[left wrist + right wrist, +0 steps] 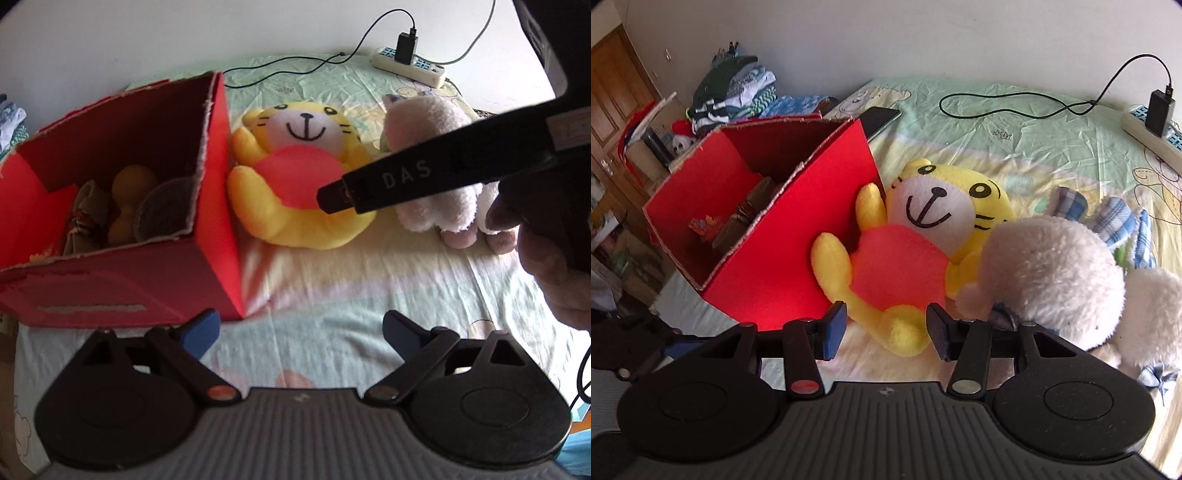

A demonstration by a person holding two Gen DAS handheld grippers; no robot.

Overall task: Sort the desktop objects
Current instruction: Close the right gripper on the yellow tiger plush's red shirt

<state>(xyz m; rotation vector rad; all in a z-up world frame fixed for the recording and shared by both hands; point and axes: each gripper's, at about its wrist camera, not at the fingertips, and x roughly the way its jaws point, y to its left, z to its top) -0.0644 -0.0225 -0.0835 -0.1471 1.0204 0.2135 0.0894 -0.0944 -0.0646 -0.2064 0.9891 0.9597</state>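
Left gripper (301, 330) sits closest in its own view, jaws spread wide, nothing between them, just patterned bedsheet (332, 280) underneath. Red cardboard box (129, 284) is just ahead-left of it, top open; I see a yellow rounded toy (131, 184), a clear cup (166, 210) and some printed fabric inside, can't identify more.

Right gripper (886, 328) has its jaws partly closed, roughly half gap, and empty. A foot of the yellow tiger plush (923, 236) lies in line with the gap just past the tips; pads don't press on it as far as I can tell. From the left wrist view the right gripper's finger (369, 188) hangs over the tiger's red belly, person's hand (554, 266) gripping the handle at right.

Tiger plush lies on its back on the sheet, one arm against the box's red wall. White fluffy plush (1052, 280) is right beside it on the other side, touching it.

Further back: black cable (1015, 107) looped on the sheet, charger (1161, 110) plugged into a power strip (410, 66) near the wall. Dark phone or tablet (882, 118) behind the box. Pile of folded clothes (738, 92) beyond that, wooden door (613, 96) far left.
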